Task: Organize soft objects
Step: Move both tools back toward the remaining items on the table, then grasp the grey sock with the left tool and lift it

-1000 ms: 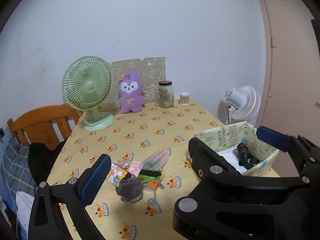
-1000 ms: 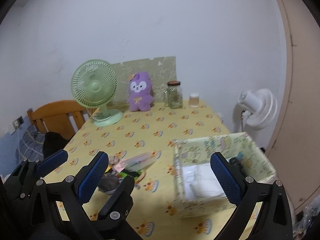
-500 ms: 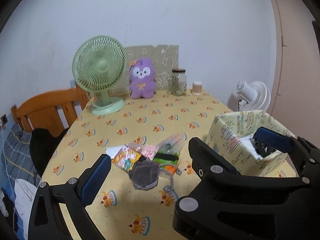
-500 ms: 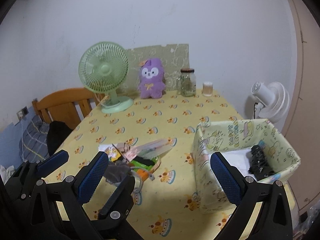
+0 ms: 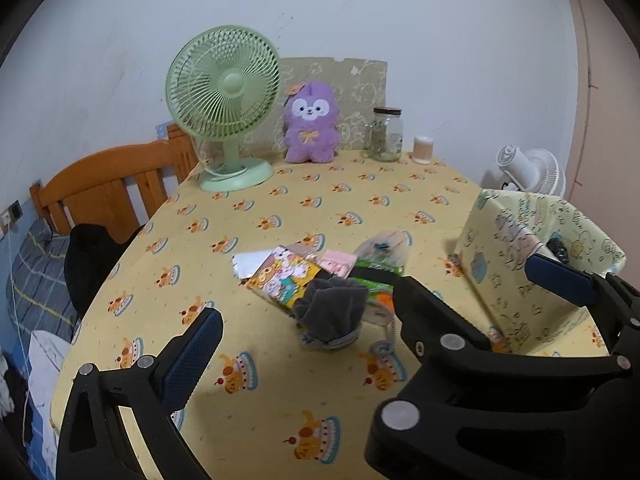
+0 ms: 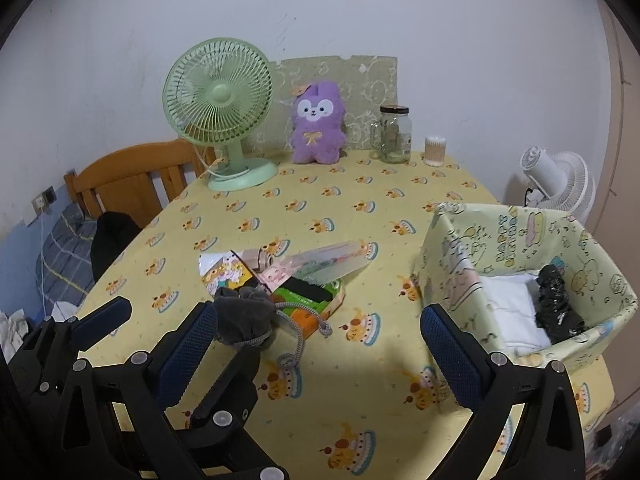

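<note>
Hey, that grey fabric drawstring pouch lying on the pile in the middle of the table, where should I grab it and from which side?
Probably pinch the bunched, gathered top of the grey fabric drawstring pouch, coming from above on the near side. It lies slumped on the flat packets, so the puffy body stands clear, while its cord trails loose towards the table edge. The left gripper is nearest, jaws open.

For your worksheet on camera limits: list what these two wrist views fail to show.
- Storage box contents: left wrist view, near wall hides them.
- Packets under the grey pouch: both views, overlapped.
- Glass jar contents: too small.
- Chair: table hides its seat.
</note>
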